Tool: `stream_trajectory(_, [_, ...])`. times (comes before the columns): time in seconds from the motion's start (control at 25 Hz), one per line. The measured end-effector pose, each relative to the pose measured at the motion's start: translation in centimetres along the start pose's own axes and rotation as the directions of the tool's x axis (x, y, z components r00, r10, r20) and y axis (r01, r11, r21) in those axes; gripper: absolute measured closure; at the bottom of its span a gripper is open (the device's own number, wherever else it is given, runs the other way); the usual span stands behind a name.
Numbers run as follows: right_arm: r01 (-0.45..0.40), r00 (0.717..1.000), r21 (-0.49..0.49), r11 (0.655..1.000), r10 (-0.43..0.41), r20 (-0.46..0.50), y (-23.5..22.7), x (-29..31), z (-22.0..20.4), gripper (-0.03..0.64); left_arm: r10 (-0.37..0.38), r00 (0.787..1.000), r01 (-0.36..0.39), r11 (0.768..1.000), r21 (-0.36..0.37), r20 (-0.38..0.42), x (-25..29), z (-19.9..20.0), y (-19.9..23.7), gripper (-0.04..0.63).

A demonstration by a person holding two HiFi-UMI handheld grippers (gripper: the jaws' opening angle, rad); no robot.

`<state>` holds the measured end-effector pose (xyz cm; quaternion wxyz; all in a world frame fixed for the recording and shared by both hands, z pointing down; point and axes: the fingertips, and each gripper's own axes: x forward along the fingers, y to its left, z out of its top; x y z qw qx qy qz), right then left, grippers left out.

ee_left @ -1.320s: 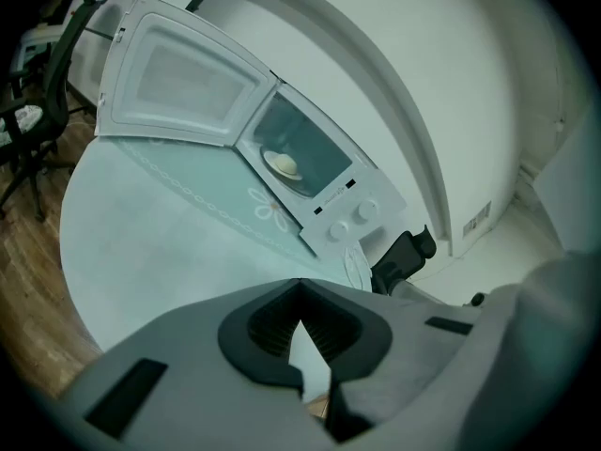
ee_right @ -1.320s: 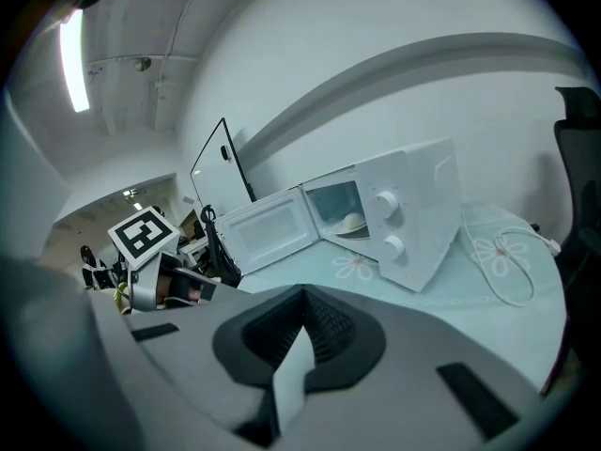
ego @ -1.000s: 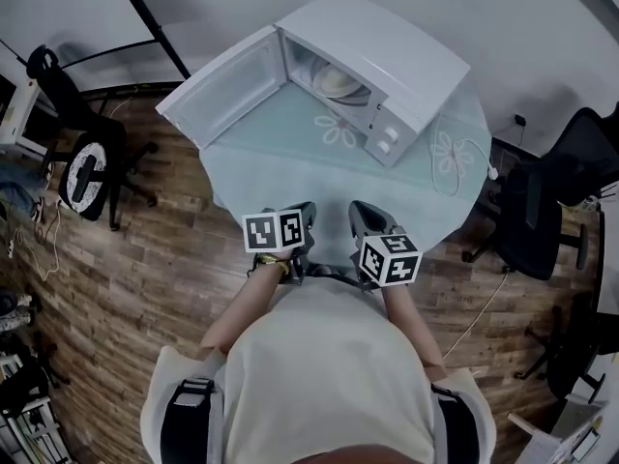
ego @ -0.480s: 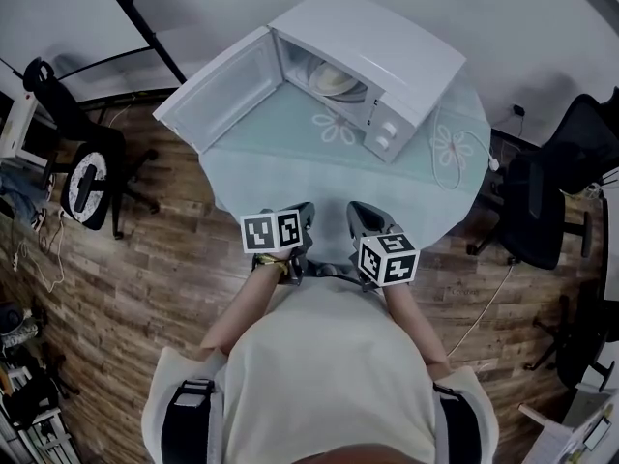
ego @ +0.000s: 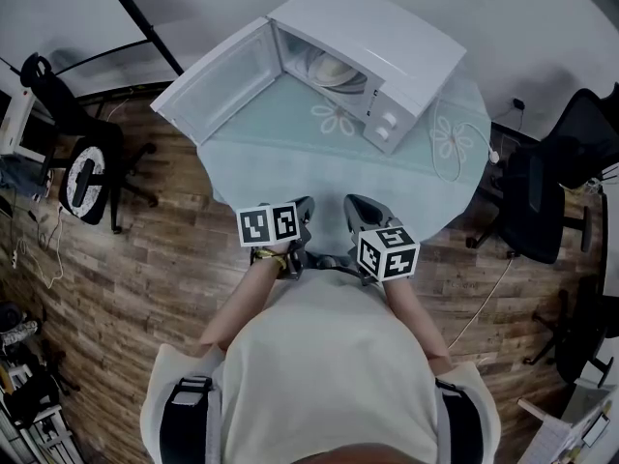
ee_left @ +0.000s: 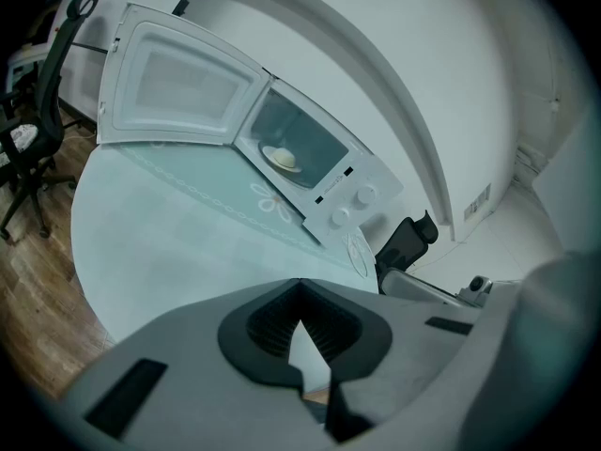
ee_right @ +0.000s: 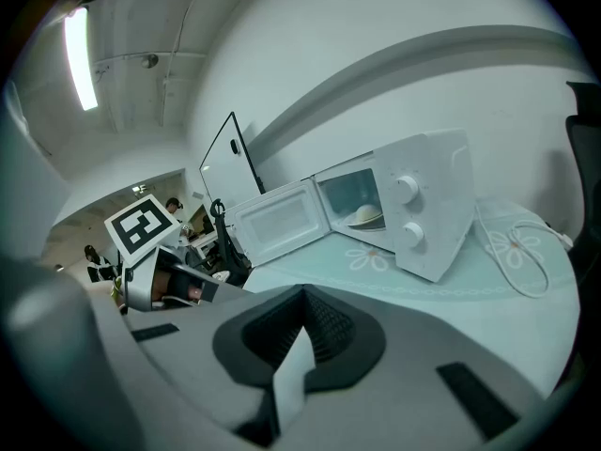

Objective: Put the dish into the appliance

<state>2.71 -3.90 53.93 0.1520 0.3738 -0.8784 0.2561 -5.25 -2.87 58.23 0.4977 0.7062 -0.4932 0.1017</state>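
No text, label or number can be read.

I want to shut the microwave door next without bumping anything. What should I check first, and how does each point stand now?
1. Dish inside the microwave: ok.
2. Dish set back far enough to clear the closing door: cannot tell.
3. Table in front of the opening bare, so the door can swing: ok.
4. Left gripper empty, jaws together: ok.
5. Right gripper empty, jaws together: ok.
6. A gripper at the door, ready to push: not ok; both are at the table's near edge, apart from it.
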Motion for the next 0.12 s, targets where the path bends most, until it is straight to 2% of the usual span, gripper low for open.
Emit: stream_trajectory(0.12, [-0.009, 1.000, -0.004, 1.000, 0.009, 0.009, 0.09, -0.05, 0.28, 0.611, 0.000, 1.000, 0.000, 1.000, -0.007, 0.003, -0.03, 0.05, 0.01, 0.586])
